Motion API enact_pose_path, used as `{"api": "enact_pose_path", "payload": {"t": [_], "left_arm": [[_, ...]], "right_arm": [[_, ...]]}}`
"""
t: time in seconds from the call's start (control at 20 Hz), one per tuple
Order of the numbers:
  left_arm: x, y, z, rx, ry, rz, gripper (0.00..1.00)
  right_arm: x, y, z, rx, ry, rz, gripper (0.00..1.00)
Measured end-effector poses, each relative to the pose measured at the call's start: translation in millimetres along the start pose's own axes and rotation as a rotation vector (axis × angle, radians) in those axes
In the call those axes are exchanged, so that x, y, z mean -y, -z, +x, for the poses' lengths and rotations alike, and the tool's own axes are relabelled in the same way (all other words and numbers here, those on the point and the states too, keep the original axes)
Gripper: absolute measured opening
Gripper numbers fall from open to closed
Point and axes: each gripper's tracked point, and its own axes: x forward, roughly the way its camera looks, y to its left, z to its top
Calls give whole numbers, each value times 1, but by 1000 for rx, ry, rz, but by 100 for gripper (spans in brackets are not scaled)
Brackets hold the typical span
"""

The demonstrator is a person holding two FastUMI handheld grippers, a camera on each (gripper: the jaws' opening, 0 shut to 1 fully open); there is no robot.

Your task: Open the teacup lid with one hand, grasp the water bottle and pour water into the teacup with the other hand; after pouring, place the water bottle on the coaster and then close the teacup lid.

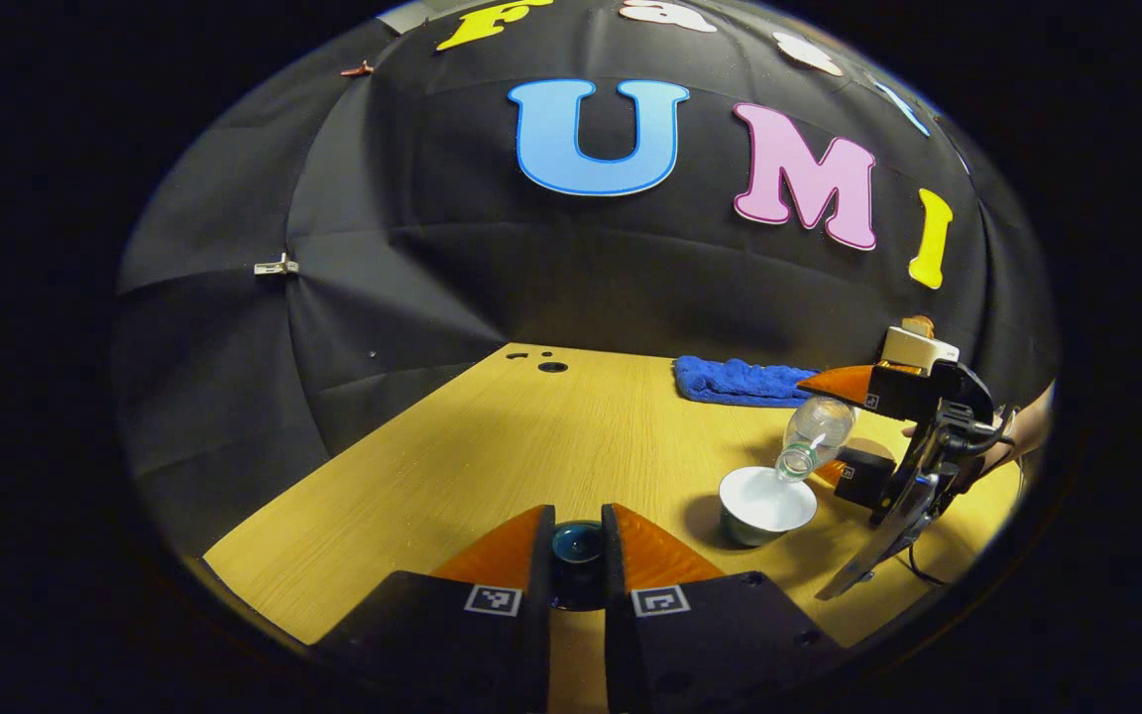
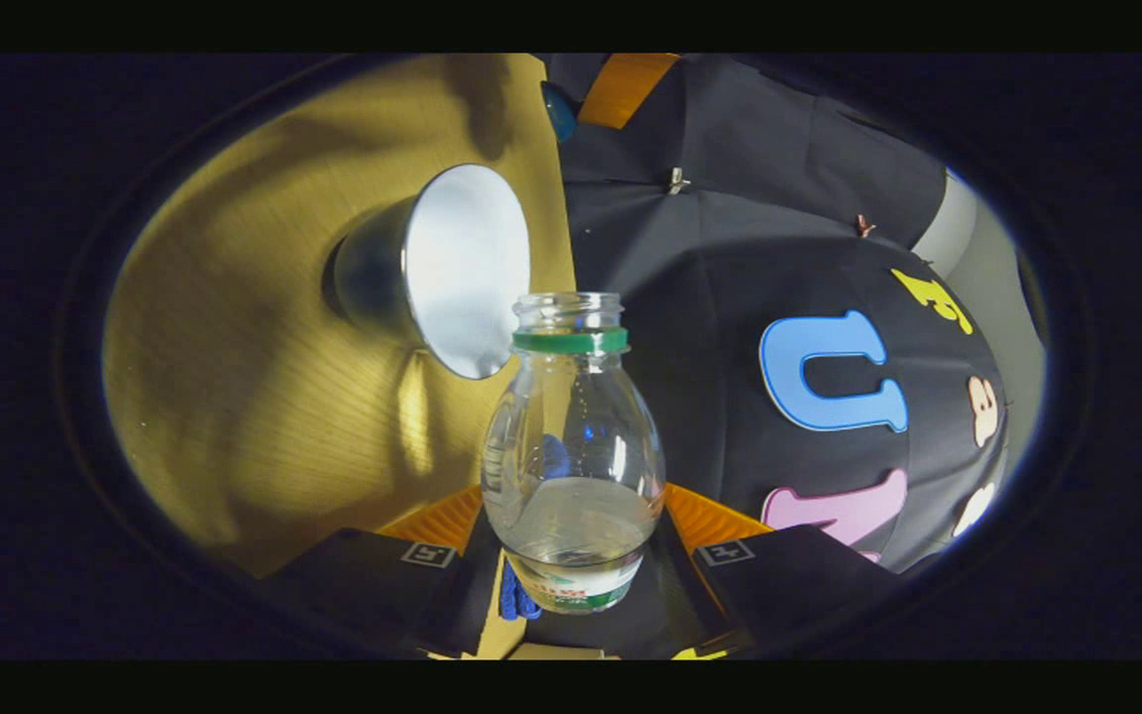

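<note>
1. The left gripper (image 1: 578,540) hangs over the wooden counter (image 1: 492,446). Its fingers (image 1: 507,550) are narrow and squeeze the dark blue teacup lid (image 1: 578,545) between them.
2. The right gripper (image 2: 571,535) holds the clear water bottle (image 2: 571,436) with its fingers (image 2: 705,516) on both sides.
3. The water bottle is tipped over, with its open mouth just above the white teacup (image 1: 764,506).
4. The teacup stands open on the counter.
5. A blue towel (image 1: 735,380) lies at the back of the counter, by the black wall.

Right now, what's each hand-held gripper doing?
Left gripper shut on lid. Right gripper shut on bottle, tipped at cup. Nothing in the way.
</note>
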Motion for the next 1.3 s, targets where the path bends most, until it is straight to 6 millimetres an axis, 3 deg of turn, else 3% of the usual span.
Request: {"api": "enact_pose_path", "payload": {"t": [0.75, 1.0, 1.1, 1.15, 1.25, 1.3], "left_arm": [[-10, 5, -7, -8, 9, -7, 26], [-7, 15, -11, -20, 23, -19, 26], [-8, 16, -12, -22, 29, -17, 26], [-9, 16, -12, -24, 31, -16, 26], [-11, 17, -12, -25, 33, -15, 26], [-13, 16, -12, -24, 34, -14, 26]], "right_arm": [[16, -10, 10, 79, 16, -153, 72], [20, -11, 9, 92, 11, -197, 72], [20, -9, 10, 93, 9, -207, 77], [20, -10, 11, 94, 9, -213, 72], [22, -12, 11, 105, 14, -232, 77], [23, -13, 11, 111, 18, -243, 72]]}}
